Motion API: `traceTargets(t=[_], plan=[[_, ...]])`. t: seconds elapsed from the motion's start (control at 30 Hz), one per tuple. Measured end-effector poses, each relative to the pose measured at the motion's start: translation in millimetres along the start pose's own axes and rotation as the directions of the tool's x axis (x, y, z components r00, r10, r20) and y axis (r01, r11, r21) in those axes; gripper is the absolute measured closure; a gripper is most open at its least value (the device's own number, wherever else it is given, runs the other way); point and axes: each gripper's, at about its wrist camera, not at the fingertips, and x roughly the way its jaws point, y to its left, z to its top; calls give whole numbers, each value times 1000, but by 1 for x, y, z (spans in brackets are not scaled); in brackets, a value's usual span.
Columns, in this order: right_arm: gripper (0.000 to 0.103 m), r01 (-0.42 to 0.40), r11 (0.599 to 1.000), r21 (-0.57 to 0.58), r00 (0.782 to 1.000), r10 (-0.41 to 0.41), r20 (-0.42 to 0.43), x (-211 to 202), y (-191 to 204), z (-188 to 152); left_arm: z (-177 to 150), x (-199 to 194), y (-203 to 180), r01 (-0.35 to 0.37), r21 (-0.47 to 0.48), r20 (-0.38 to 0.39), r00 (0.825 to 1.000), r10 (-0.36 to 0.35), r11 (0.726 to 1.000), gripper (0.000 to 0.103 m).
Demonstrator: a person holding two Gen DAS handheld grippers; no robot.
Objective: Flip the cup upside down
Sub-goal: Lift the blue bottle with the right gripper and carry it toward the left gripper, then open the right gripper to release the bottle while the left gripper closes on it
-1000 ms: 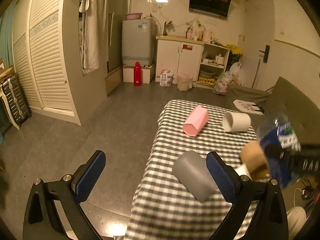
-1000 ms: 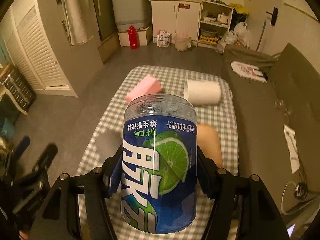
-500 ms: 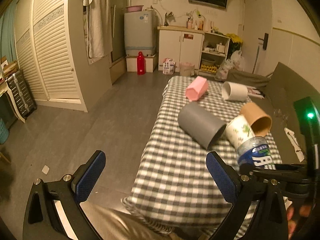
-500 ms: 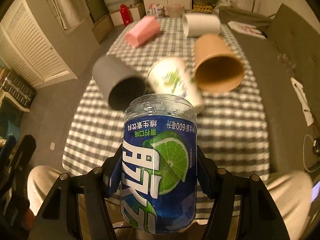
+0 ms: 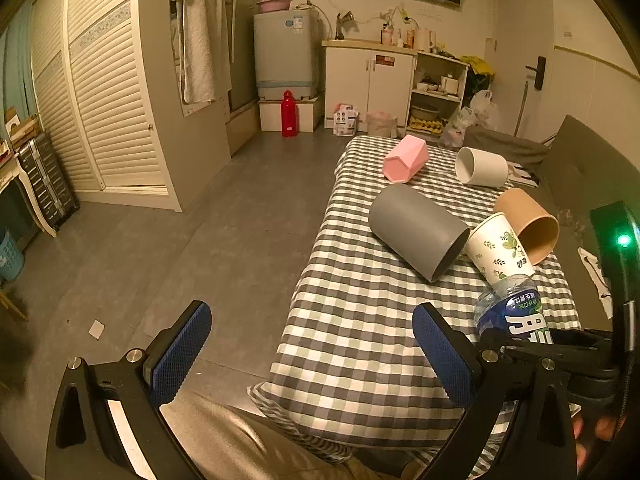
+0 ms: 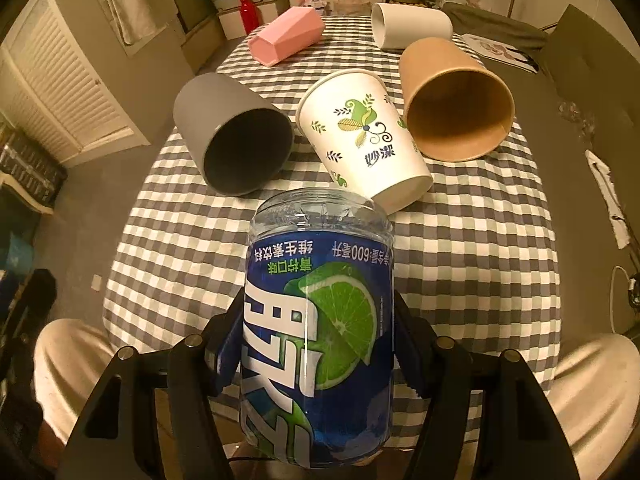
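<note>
My right gripper [image 6: 318,332] is shut on a clear plastic cup with a blue lime label [image 6: 318,336], held upside down above the near edge of the checked table [image 6: 480,240]; that cup [image 5: 516,316] also shows at the right of the left wrist view. Several cups lie on their sides beyond it: a grey one [image 6: 232,136] [image 5: 418,232], a white leaf-print paper one [image 6: 364,136] [image 5: 500,252], a brown paper one [image 6: 456,100] [image 5: 528,224], a pink faceted one [image 6: 286,36] [image 5: 404,158] and a plain white one [image 6: 412,26] [image 5: 480,166]. My left gripper [image 5: 312,354] hangs open at the table's near left corner, holding nothing.
A person's legs in light trousers [image 6: 592,392] sit at the table's near edge. A dark sofa [image 5: 588,168] runs along the table's right side. Grey floor [image 5: 224,216] lies to the left, with a louvred wardrobe [image 5: 104,100], a red bottle [image 5: 288,114] and kitchen cabinets [image 5: 372,84] behind.
Both grippers have drawn back toward the table's near edge, the right one still shut on the labelled cup. The cups lying on the table have not moved.
</note>
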Motion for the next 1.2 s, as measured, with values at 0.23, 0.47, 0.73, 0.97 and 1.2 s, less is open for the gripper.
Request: traceTargets(t=[0.23, 0.47, 0.73, 0.97, 1.2], plan=[[20, -3, 1000, 5, 998, 2, 68, -32, -18, 5, 2, -1, -15, 0, 22, -21, 1000, 1, 1000, 0], [16, 40, 999, -5, 989, -39, 141, -78, -57, 15, 8, -16, -48, 42, 47, -27, 999, -41, 998, 0], [16, 153, 988, 4, 978, -152, 145, -87, -116, 5, 11, -10, -106, 90, 143, -107, 991, -75, 986, 0], [16, 173, 985, 20, 978, -175, 115, -71, -148, -8, 12, 16, -152, 142, 205, -199, 975, -101, 968, 0], [16, 148, 988, 42, 984, -151, 89, -53, -162, -3, 10, 56, -172, 179, 199, -343, 934, -103, 963, 0]])
